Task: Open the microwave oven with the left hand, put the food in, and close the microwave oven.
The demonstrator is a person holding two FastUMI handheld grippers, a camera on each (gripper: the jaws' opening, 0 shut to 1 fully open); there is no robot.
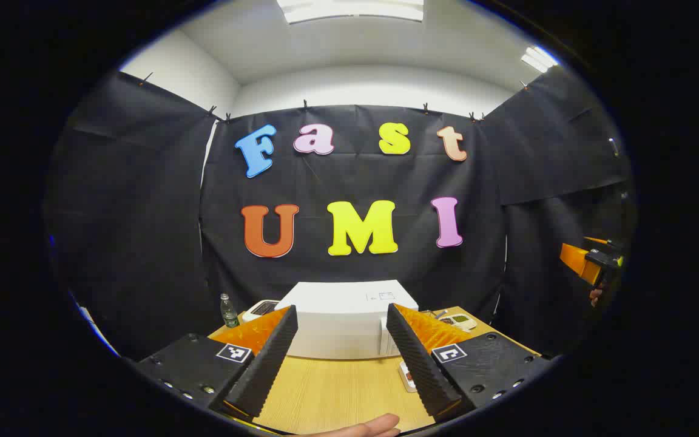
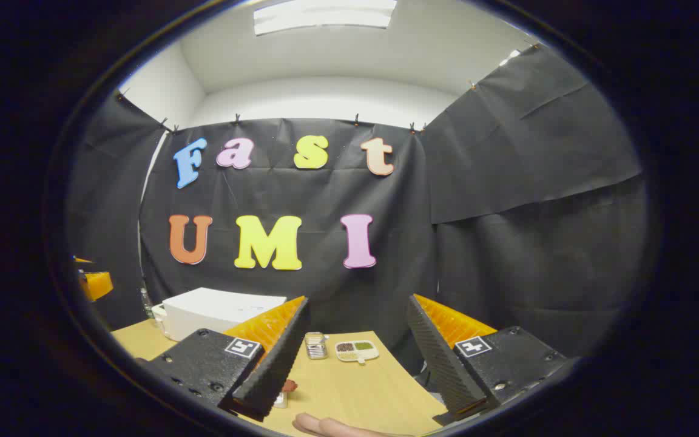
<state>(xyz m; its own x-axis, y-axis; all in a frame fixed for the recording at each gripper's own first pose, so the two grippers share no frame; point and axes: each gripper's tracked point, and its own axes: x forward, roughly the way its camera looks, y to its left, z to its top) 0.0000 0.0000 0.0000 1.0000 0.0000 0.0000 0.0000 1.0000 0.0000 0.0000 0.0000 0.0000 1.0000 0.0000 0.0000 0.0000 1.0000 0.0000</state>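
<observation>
The left gripper (image 1: 340, 358) hung with its fingers wide apart and nothing between them, the white microwave (image 1: 349, 318) dead ahead at twelve o'clock on the wooden table (image 1: 325, 394), door shut. The right gripper (image 2: 355, 358) gaped too, microwave (image 2: 216, 312) at ten o'clock, a snack tray (image 2: 357, 350) straight ahead

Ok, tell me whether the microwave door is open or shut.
Shut: the microwave shows a flat, closed white front between the left gripper fingers.

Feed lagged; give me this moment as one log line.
left tool: open, empty | right tool: open, empty | microwave: closed, untouched | food: on table, right of door | phase: pre-reach
</observation>
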